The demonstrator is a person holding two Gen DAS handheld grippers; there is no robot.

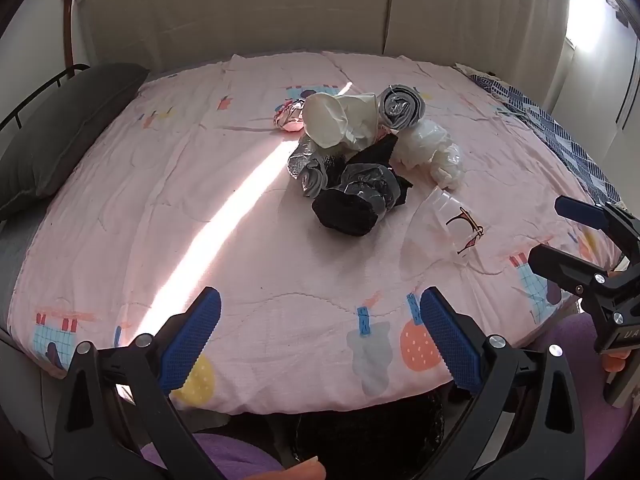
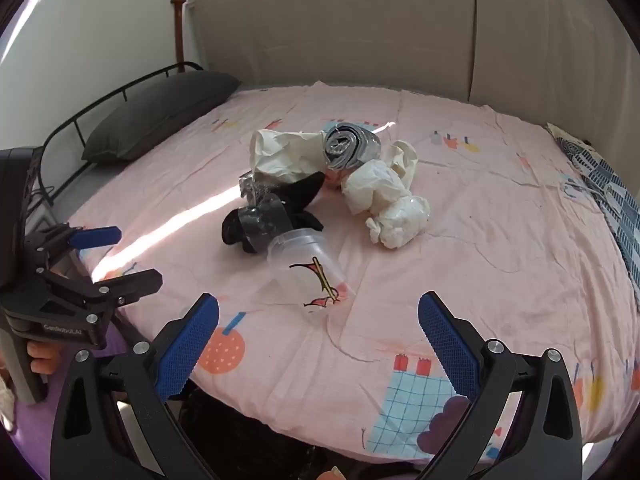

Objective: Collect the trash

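Both grippers gape wide w/ nothing between the blue pads: left gripper (image 1: 320, 344) and right gripper (image 2: 318, 350) hang over the near edge of the pink quilt (image 1: 120, 208), well short of the trash.

Trash pile (image 1: 352, 156) sits mid-bed: crumpled white paper, grey and silver wrap, black plastic bits, white bags. Clear cup (image 2: 308, 276) lies on its side at the pile's near end, touching the black bundle (image 2: 256, 228) in the right view (left view shows it just beside, so contact is unclear).

Left view only: pink foil wrapper (image 1: 288, 116) behind the pile, and the right gripper at the frame's right edge, lettering "UA" partly cut off. Right view only: the left gripper at left w/ "GenRobot.AI" on its body and fingers (image 2: 40, 358) around its handle. Dark pillow (image 2: 160, 116) lies by the black bed rail (image 2: 132, 84); a blue-patterned cloth (image 2: 616, 196) is at the far right edge.
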